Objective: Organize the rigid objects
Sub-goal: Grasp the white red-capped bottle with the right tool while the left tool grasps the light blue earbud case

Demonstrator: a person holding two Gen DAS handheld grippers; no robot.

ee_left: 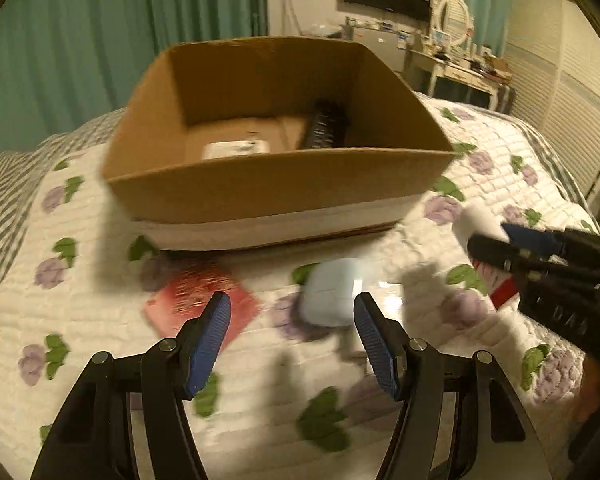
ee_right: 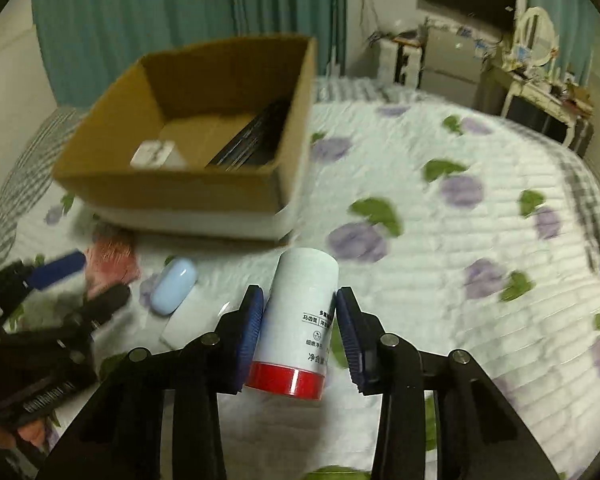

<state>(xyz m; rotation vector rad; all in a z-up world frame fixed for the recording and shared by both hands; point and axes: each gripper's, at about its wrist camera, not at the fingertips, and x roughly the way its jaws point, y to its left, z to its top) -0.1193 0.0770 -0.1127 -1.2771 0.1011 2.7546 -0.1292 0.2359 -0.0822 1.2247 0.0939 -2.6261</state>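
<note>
The right gripper (ee_right: 298, 322) clamps a white cylindrical bottle (ee_right: 300, 320) between its blue pads, red cap toward the camera, black Chinese print on the label (too small to read). It hangs above the floral quilt (ee_right: 460, 260), just in front of the open cardboard box (ee_right: 188, 196), which holds a dark flat object (ee_right: 256, 140). The left gripper (ee_left: 294, 340) hovers with its jaws spread wide and empty over a pale blue oval case (ee_left: 332, 296) and a blurred red packet (ee_left: 204, 300) on the quilt.
</note>
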